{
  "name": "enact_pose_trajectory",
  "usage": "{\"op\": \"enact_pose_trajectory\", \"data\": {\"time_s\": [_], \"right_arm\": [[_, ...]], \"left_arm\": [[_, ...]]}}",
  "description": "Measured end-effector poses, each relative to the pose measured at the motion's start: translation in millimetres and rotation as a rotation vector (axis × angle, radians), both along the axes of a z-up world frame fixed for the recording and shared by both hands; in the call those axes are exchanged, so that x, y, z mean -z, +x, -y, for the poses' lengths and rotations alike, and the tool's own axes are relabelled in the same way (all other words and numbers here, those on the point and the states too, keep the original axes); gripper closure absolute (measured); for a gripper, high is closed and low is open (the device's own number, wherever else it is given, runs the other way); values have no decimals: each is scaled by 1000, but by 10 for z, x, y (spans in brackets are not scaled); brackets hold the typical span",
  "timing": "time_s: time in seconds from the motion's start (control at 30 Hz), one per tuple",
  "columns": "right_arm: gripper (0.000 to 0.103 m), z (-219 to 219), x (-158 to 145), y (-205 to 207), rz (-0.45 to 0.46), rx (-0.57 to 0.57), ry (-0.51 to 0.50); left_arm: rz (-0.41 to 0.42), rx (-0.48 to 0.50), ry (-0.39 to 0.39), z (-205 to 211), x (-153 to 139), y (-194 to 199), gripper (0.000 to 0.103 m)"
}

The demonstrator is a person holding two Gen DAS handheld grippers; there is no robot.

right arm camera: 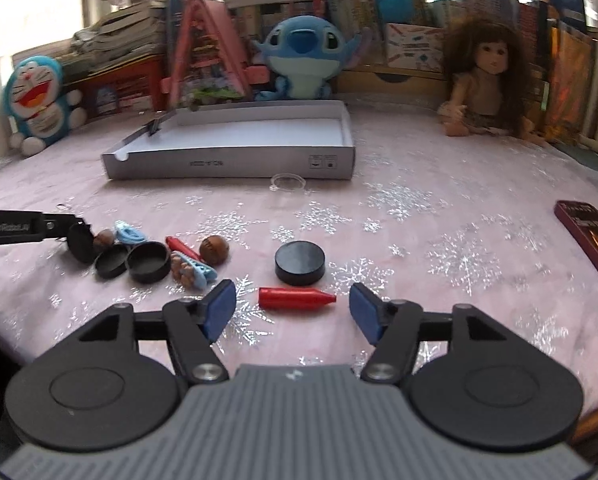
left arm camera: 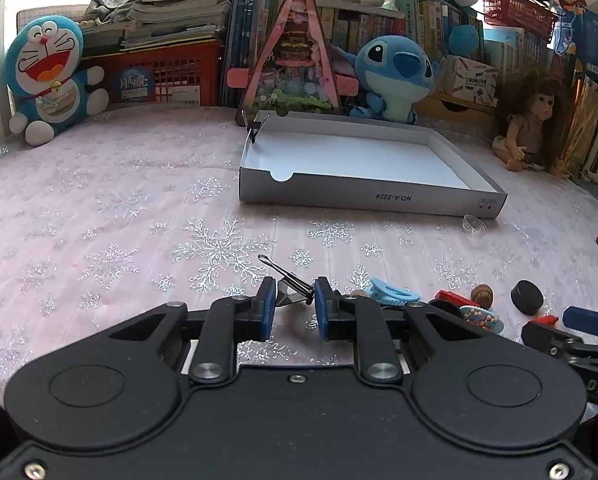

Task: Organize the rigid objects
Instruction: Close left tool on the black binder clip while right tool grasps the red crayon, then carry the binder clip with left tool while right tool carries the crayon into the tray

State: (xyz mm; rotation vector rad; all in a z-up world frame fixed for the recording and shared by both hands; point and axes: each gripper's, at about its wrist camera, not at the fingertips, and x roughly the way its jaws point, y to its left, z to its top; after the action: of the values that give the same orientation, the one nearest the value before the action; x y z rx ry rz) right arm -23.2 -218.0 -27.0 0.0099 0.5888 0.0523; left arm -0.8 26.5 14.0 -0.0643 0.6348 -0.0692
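Now I am pinching the small black metal binder clip [left arm camera: 295,292] in my left gripper [left arm camera: 295,306], low over the pink snowflake tablecloth [left arm camera: 119,216]. It looks light, stiff and slippery, so I am gripping its folded body, not the wire handles. My right gripper [right arm camera: 293,310] is gaping wide around the red plastic bullet-shaped cap [right arm camera: 295,298], which is lying on the cloth well short of the white cardboard box tray [right arm camera: 227,160].

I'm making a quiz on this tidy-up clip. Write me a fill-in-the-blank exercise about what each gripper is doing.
The left gripper is closed on a black ____ clip.
The right gripper is open around a ____ crayon.
Another clip already sits on the rim of the white ____.

Missing words: binder; red; box
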Motion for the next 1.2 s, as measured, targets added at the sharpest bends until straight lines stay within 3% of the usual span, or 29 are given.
{"op": "enact_pose_trajectory", "data": {"time_s": [0.2, 0.27, 0.33, 0.47, 1.2], "right_arm": [[28, -115, 65, -22, 13, 56, -35], [35, -120, 69, -14, 13, 50, -16], [54, -120, 54, 3, 15, 54, -8], [54, -83, 20, 64, 3, 55, 26], [54, -70, -70, 152, 23, 48, -20]], "left_arm": [[1, -9, -8, 6, -3, 21, 85], [-1, -10, -10, 2, 3, 22, 85], [0, -14, -11, -6, 7, 21, 85], [3, -20, -14, -18, 10, 22, 85], [15, -26, -20, -25, -15, 14, 85]]}}
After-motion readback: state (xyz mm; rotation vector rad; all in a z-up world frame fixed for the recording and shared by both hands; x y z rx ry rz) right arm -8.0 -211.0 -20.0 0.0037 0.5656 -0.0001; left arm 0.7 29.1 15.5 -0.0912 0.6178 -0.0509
